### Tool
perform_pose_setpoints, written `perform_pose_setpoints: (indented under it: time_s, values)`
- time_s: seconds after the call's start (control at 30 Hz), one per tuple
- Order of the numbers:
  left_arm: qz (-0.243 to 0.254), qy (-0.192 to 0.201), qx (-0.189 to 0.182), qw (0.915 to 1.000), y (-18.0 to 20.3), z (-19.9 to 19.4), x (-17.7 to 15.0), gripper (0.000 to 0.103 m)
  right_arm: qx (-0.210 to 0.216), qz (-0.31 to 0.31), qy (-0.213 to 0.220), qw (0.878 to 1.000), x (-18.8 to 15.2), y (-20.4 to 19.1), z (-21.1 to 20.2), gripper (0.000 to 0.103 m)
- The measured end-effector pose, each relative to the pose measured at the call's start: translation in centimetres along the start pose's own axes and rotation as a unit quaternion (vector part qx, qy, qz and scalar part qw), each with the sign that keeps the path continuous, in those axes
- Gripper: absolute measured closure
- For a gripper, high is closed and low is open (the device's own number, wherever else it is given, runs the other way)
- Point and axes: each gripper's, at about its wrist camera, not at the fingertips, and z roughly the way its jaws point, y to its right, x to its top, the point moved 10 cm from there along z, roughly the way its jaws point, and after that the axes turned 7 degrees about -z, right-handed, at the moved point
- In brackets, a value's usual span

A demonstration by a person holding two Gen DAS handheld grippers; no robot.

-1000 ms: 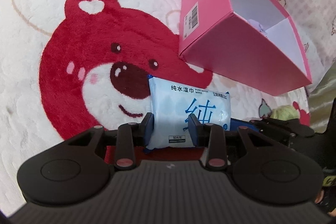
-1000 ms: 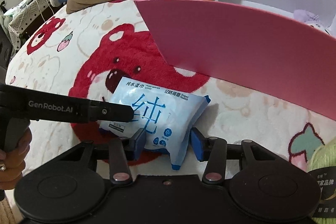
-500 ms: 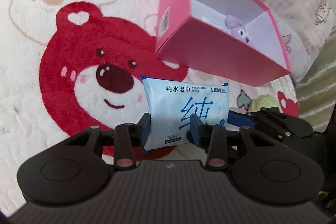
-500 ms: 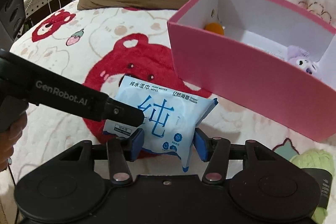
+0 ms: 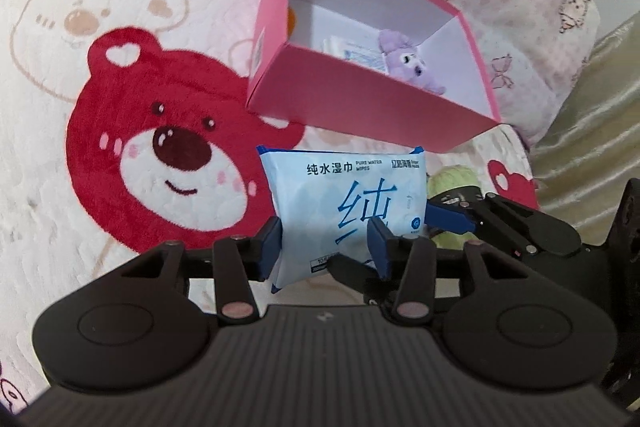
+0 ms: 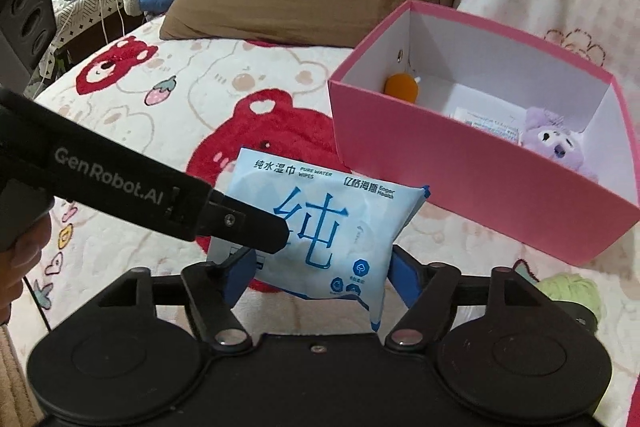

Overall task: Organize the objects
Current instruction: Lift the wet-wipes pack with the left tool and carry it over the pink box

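Plush blanket [image 5: 60, 187] under everything, red bear printed at its middle. Toward its far right edge, open pink box [image 5: 360, 99], already holding a purple toy [image 5: 408, 65], a flat packet and something orange in its left corner. Nearer, left gripper [image 5: 325, 245] clamped on the lower left of the wipes [image 5: 340, 187]; right gripper [image 6: 322, 267] closed across the same pack from its right side. Wipes held upright between both, apparently clear of the blanket and just short of the box's near wall, not yet over the rim. Green ball [image 5: 452, 179] low by the right edge, behind the pack. Likely trouble from here: two grips on one soft pack, so pulling apart or twisting could crease it or slip it out of one pair of fingers. Could also catch the top edge of the near wall if carried forward too low, tipping or shoving the light box. Dropped too near the right end, might land on the toy and sit proud. Compared with a second ago: both views higher and farther back, box interior now open to sight, pack raised off the bear's face, both grips unchanged.
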Motion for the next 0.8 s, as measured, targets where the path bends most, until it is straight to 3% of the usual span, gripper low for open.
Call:
perform_pose_setpoints:
  time_s: [0.5, 0.8]
  values:
    - [0.029, 0.002, -0.019, 0.9994, 3.9, -2.3, -1.7, 0.053, -0.01, 0.009, 0.011, 1.0, -0.6, -0.8, -3.9, 0.012]
    - [0.058, 0.014, -0.074, 0.9955, 6.9, -5.3, -1.9, 0.054, -0.011, 0.011, 0.037, 0.999, -0.5, 0.0, -7.4, 0.01]
